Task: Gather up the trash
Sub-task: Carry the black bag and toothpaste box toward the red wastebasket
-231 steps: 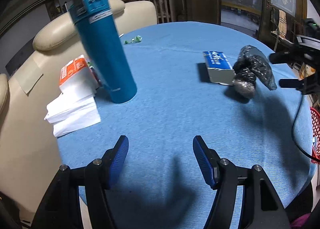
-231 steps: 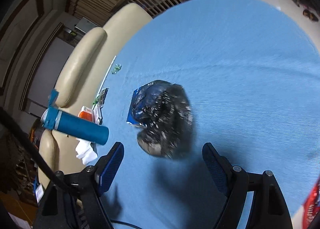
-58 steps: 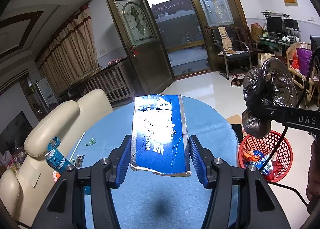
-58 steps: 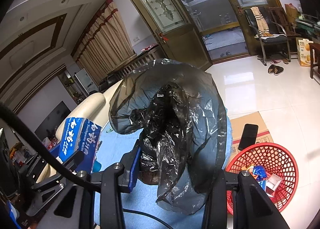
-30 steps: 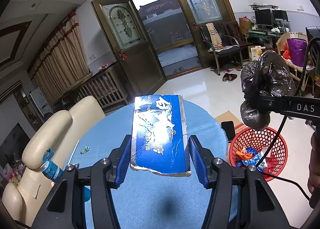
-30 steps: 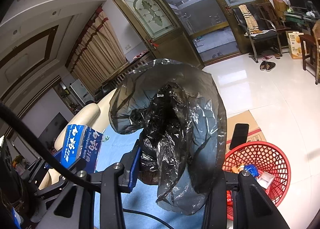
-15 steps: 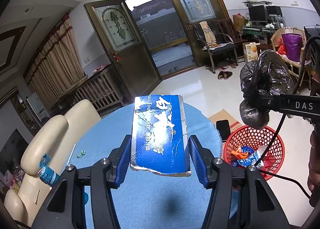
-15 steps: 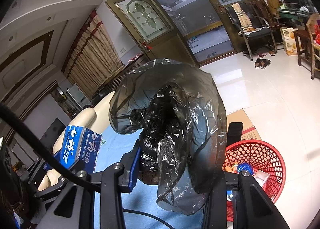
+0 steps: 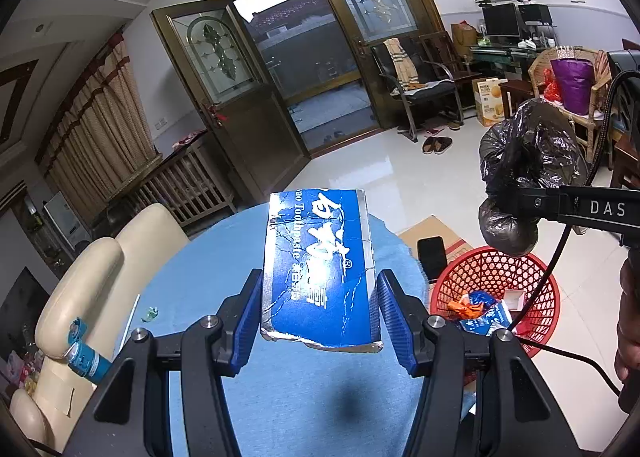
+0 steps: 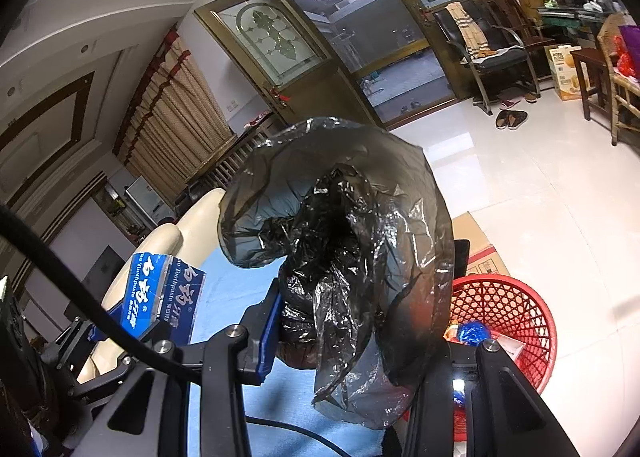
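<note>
Behind everything in the left wrist view stood one large glass door with a brown frame, one leaf open, and a white shiny floor. One round worktop [image 9: 192, 281] with a blue cloth lay below. The left hand-held gripper [image 9: 319, 311] was clenched on one blue toothpaste box [image 9: 318, 265], both blue pads pressing its long sides, and the box was lifted above the worktop. On the right, one black plastic bag [image 9: 524, 161] hung in the right hand-held gripper above one red basket [image 9: 536, 277] on the floor. The basket had several pieces of trash inside; I could not count them exactly. One teal bottle [image 9: 86, 357] lay at the left edge near two cream chair backs [image 9: 76, 289], and one small green wrapper [image 9: 151, 313] rested on the cloth.

From the right wrist view, the same door and floor were visible. The right hand-held gripper [image 10: 352, 337] was grasping the one black plastic bag [image 10: 340, 249], which filled the space between its two fingers and hid the right pad. The red basket [image 10: 508, 305] stood just beyond, lower right. The toothpaste box [image 10: 164, 289] appeared at the left, held in the left hand-held gripper above the worktop [image 10: 224, 297]. One black cable [image 10: 80, 293] crossed the lower left.
</note>
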Motion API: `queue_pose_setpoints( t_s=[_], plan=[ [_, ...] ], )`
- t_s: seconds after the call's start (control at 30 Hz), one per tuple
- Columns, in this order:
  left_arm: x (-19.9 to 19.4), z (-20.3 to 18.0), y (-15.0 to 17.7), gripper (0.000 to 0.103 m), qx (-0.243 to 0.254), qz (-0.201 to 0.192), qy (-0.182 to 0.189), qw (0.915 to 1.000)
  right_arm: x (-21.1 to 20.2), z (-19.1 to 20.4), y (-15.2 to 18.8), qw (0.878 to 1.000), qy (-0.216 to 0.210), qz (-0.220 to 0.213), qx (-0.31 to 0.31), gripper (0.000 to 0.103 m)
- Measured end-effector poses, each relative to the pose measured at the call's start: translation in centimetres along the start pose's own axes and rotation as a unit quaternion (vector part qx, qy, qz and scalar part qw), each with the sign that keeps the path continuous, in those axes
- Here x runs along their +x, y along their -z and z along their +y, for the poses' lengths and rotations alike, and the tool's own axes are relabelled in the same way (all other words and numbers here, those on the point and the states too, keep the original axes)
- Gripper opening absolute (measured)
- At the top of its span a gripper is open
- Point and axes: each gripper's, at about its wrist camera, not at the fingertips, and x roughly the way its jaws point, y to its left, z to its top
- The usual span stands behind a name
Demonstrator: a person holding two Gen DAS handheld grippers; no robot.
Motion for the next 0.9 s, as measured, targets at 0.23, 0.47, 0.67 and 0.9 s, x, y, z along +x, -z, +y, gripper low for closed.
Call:
queue_pose_setpoints(
  t_s=[0.23, 0.47, 0.67, 0.9],
  plan=[
    [0.7, -0.7, -0.4, 0.058, 0.005, 0.005, 0.011, 0.9999, -0.2, 0.4, -0.2, 1.000, 0.010, 0.001, 0.010, 0.043],
    [1.3, -1.7, -0.7, 0.058, 0.012, 0.010, 0.019, 0.9997, -0.3, 0.6, -0.3, 1.000, 0.016, -0.001, 0.020, 0.043],
    [1.9, -2.1, -0.9, 0.058, 0.016, 0.015, 0.025, 0.9994, -0.5, 0.2, -0.2, 0.999, 0.022, -0.002, 0.031, 0.043],
    [2.7, -2.5, -1.2, 0.058, 0.022, 0.023, 0.030, 0.9990, -0.1, -0.1, -0.4, 0.999, 0.028, 0.001, 0.045, 0.043]
  ],
)
